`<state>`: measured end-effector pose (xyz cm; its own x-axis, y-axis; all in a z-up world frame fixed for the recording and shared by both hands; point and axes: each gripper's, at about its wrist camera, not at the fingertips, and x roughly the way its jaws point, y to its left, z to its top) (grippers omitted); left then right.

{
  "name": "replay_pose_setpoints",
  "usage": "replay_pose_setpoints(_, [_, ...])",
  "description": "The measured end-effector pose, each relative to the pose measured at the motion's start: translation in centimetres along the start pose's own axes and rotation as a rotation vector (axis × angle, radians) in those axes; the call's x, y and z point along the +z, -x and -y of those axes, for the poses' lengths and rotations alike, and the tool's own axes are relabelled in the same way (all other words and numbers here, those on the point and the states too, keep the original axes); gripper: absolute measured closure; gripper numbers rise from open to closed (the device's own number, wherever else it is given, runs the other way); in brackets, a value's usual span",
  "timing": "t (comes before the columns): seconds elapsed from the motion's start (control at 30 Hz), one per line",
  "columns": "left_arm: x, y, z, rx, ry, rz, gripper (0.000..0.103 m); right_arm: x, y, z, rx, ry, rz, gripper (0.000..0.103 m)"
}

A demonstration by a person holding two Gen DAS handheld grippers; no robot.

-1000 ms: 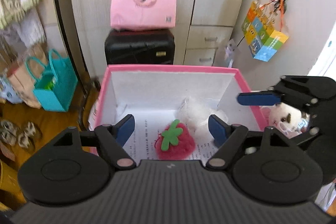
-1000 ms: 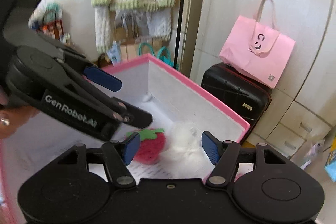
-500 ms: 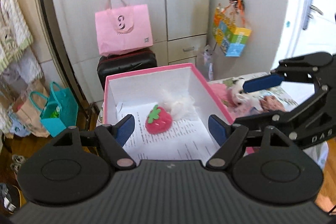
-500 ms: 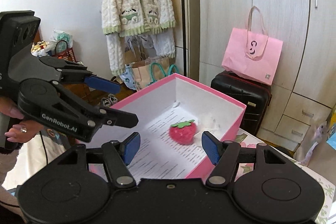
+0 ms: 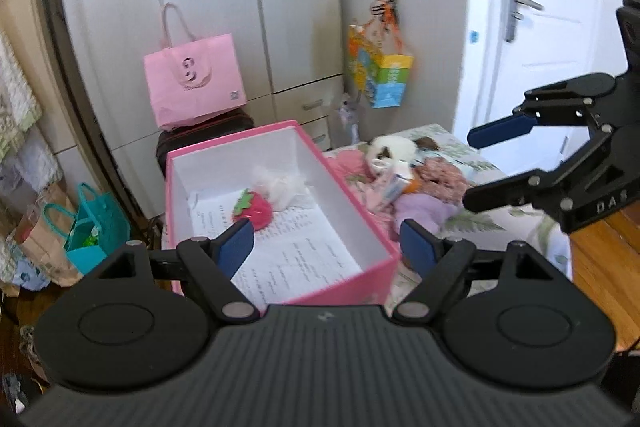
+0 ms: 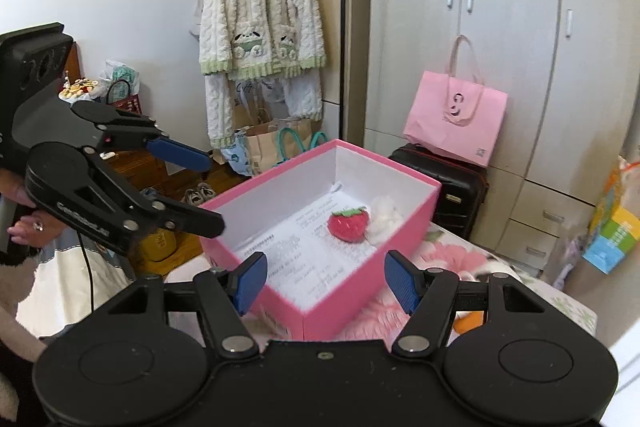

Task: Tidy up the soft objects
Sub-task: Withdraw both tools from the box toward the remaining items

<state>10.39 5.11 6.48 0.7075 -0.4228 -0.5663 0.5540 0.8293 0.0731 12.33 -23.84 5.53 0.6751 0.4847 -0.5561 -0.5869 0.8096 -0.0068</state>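
A pink box (image 5: 356, 211) with white inside stands on the bed; it also shows in the right wrist view (image 6: 360, 291). In it lie a red plush strawberry (image 5: 256, 207) (image 6: 347, 223) and a white fluffy toy (image 5: 285, 185) (image 6: 383, 217). Right of the box lies a pile of soft toys, with a white plush animal (image 5: 390, 149) and a purple one (image 5: 424, 207). My left gripper (image 5: 328, 247) is open and empty above the box's near end. My right gripper (image 6: 326, 281) is open and empty, held above the box's near corner; it shows at the right in the left wrist view (image 5: 484, 163).
A pink bag (image 5: 194, 83) sits on a black suitcase (image 6: 444, 179) by the wardrobe. A colourful bag (image 5: 380, 75) hangs at the cabinet. Teal and paper bags (image 5: 92, 223) stand on the floor at left. A cardigan (image 6: 260, 15) hangs on a rack.
Both grippers have pulled back and up from the box, so the box looks smaller and the toy pile beside it has come into view. Both stay open and empty.
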Motion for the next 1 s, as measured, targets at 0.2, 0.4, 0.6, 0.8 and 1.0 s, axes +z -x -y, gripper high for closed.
replay_pose_setpoints(0.2, [-2.0,0.1,3.4,-0.059,-0.053,-0.033,0.023,-3.2,3.0,-0.6,-0.05,-0.024,-0.019,0.032])
replay_pose_setpoints(0.4, [-3.8,-0.8,6.8,-0.119,-0.096,-0.069,0.023,-6.4,4.8,-1.8,-0.079,-0.02,-0.031,0.032])
replay_pose_setpoints(0.6, [-4.9,-2.6,9.2,-0.143,-0.105,-0.104,0.023,-8.9,5.2,-2.0,-0.121,-0.026,-0.041,0.031])
replay_pose_setpoints(0.8, [-5.7,-4.8,10.6,-0.204,-0.071,-0.122,0.023,-10.6,5.0,-0.6,-0.147,-0.067,-0.024,0.029])
replay_pose_setpoints(1.0, [-7.0,-7.4,11.7,-0.214,-0.037,-0.087,0.023,-12.0,3.3,2.3,-0.16,-0.134,-0.03,0.029])
